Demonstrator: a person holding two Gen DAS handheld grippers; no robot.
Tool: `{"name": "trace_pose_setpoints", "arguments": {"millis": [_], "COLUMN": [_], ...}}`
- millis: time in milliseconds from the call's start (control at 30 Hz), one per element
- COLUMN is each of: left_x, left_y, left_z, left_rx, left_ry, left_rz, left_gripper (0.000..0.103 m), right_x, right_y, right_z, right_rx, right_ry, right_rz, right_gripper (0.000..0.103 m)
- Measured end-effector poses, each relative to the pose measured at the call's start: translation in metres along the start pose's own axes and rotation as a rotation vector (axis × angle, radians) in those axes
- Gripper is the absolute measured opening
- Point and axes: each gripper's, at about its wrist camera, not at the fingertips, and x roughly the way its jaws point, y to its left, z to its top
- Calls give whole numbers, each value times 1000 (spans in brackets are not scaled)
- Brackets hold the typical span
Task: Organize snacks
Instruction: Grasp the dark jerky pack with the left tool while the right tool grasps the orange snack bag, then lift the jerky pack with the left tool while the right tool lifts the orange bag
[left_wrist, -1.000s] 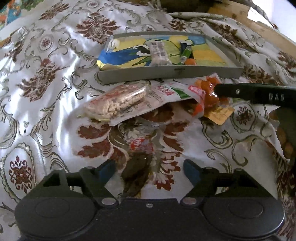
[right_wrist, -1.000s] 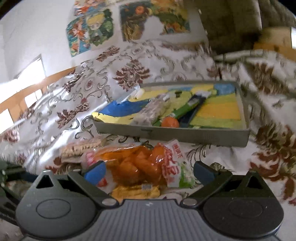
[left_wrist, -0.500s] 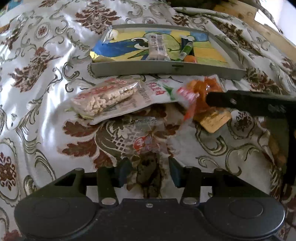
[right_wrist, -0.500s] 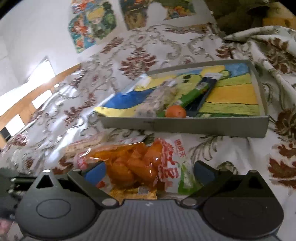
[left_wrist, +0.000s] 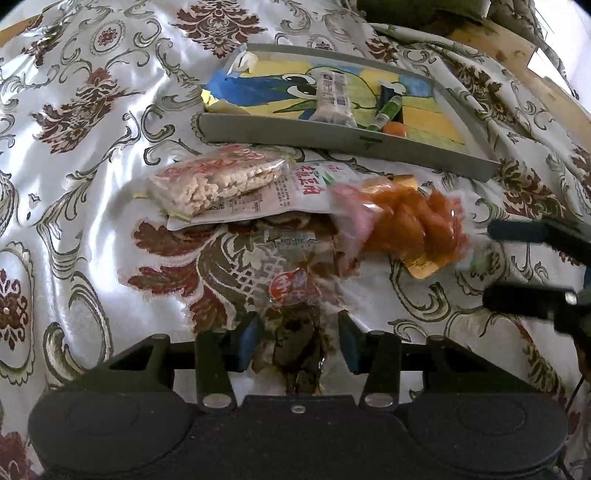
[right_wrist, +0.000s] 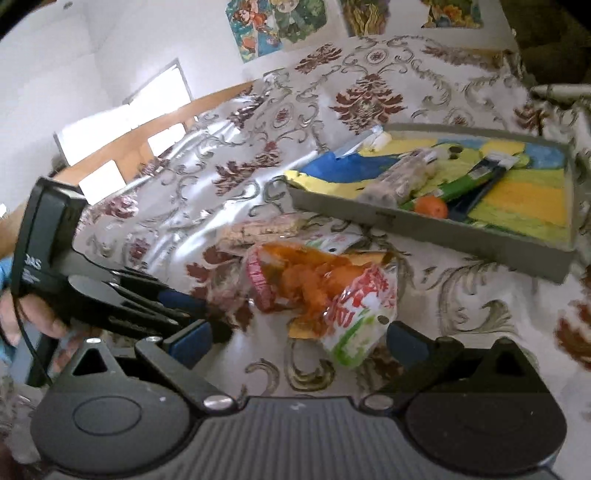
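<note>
My left gripper (left_wrist: 297, 339) is closed on the near end of a clear packet of dark snack with a red label (left_wrist: 293, 295), lying on the patterned cloth. My right gripper (right_wrist: 295, 338) is open, its fingers either side of a bag of orange snacks (right_wrist: 317, 288), which also shows in the left wrist view (left_wrist: 410, 225). Beyond lie a bag of pale puffed pieces (left_wrist: 214, 181) on a white flat packet (left_wrist: 295, 192). The grey tray (left_wrist: 343, 142) holds a wrapped bar (left_wrist: 332, 96), a green tube (left_wrist: 386, 112) and a small orange item (left_wrist: 394, 128).
The patterned cloth (left_wrist: 74, 147) covers the whole surface. A small yellow packet (left_wrist: 424, 266) lies under the orange bag. A wooden edge (left_wrist: 517, 51) runs at the far right. The left gripper shows at the left of the right wrist view (right_wrist: 110, 288).
My left gripper's fingers have closed in onto the dark snack packet. My right gripper has swung over the orange bag, which has shifted and tilted.
</note>
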Motion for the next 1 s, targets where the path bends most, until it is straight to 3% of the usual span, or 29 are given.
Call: {"name": "trace_pose_setpoints", "arguments": {"millis": [133,233,467,633,733,1000], "left_x": [0,0,-1,-1,-1,-8], "left_y": [1,2,10,12,13,16], "left_z": [0,0,-3,-2,-2,-9], "left_rx": [-12,-16,-38,-56,-70,-182], "left_ry": [-1,-1,5,9,1,-10], "left_rz": [-4,-10,-36,-44,-50,-82], "left_gripper": [48,48,48,47,47,47], "right_x": [2,17,51,63,63,59], "right_y": [1,-2,3,11,16,35], "right_z": [7,12,21,15,12,-2], "right_rx": [-26,-65,-123,-183,-224,-276], "right_ry": [-77,-95,-77,-4,21,44], "right_rz": [-93,-117,-99,-111,-146,-228], "right_gripper": [103,103,103,102,90,83]}}
